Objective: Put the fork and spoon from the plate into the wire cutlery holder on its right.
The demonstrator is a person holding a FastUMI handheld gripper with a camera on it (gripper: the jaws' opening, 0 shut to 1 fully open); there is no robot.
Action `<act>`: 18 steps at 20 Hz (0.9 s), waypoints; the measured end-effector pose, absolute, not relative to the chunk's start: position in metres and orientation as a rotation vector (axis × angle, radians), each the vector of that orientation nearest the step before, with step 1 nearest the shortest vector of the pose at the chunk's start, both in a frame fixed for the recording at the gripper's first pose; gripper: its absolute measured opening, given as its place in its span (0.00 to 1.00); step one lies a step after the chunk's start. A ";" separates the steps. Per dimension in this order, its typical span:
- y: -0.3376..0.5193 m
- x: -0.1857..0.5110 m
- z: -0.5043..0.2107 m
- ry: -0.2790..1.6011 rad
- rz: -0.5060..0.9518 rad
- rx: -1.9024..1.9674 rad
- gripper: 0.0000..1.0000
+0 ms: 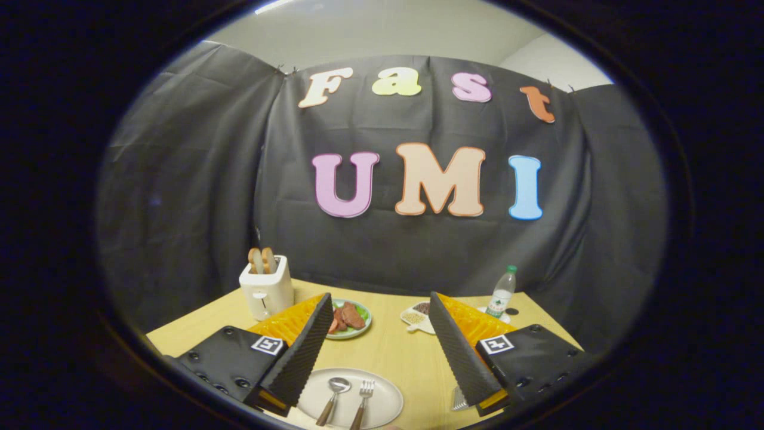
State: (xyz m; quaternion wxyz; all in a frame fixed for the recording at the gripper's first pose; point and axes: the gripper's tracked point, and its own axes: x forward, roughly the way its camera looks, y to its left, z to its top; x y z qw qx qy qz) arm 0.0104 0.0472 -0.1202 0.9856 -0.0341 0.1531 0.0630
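While the claw [379,313] gapes wide, wood-handled steel spoon [333,399] and fork [362,401] lie on a smooth oval plate [388,397], seemingly ceramic.

The gripper [379,343] hangs above the near part of the worktop [388,346], pointing forward and slightly down. Its jaws are spread wide apart, one to the left and one to the right, with nothing held or touched between them.
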 end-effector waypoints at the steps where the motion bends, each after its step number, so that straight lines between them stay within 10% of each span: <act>1: 0.048 0.009 -0.130 0.335 0.130 -0.066 1.00; 18: 0.039 -0.019 -0.272 0.676 0.145 -0.148 1.00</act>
